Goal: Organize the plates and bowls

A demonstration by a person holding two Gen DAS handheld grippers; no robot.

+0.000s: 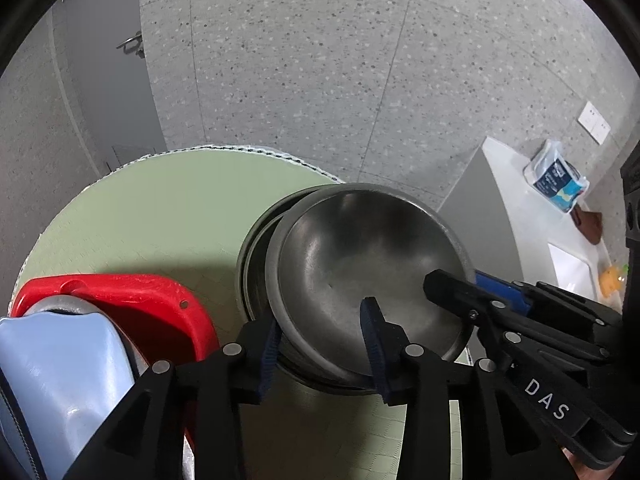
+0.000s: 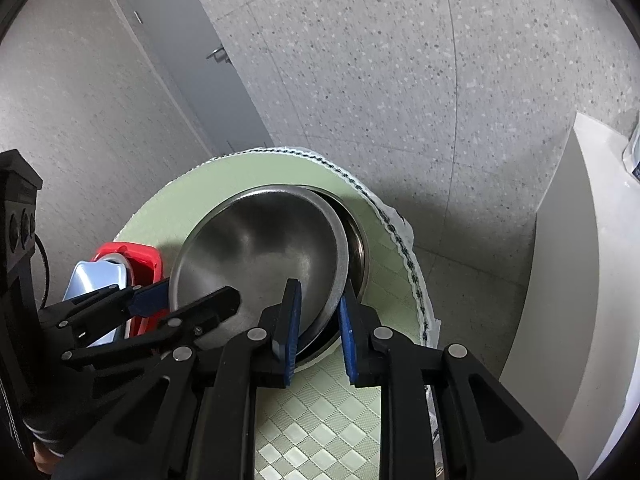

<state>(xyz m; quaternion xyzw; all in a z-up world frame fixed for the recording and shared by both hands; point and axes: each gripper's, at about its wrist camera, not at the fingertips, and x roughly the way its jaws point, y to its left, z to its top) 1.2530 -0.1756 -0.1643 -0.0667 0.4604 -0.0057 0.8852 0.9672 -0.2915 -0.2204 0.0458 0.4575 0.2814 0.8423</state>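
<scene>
The round tabletop (image 1: 160,200) carries a pale green checked cover with a white patterned border (image 2: 404,248). The floor (image 1: 300,60) is grey speckled terrazzo in large tiles. A grey door (image 2: 208,52) with a lever handle stands behind the tabletop. To the right is a white counter (image 1: 508,184) bearing a blue-and-white packet (image 1: 556,178); a white wall plate (image 1: 594,122) is mounted above it.

A steel plate (image 1: 360,264) rests tilted on top of a second steel dish (image 1: 250,256), offset so that only a crescent of the lower dish shows. Both lie on the right half of the tabletop.

The left tongs (image 1: 320,344) straddle the near rim of the steel plate, one blue pad inside the plate and one outside, with a gap between them; firm contact cannot be confirmed. The right tongs (image 2: 318,320) straddle the rim at the opposite side in the same manner, pads apart.

At the left edge a red plastic container (image 1: 160,300) holds a pale blue item (image 1: 60,368) and a grey round piece; both are cut off by the frame and their form cannot be made out. The lower dish's depth is hidden.
</scene>
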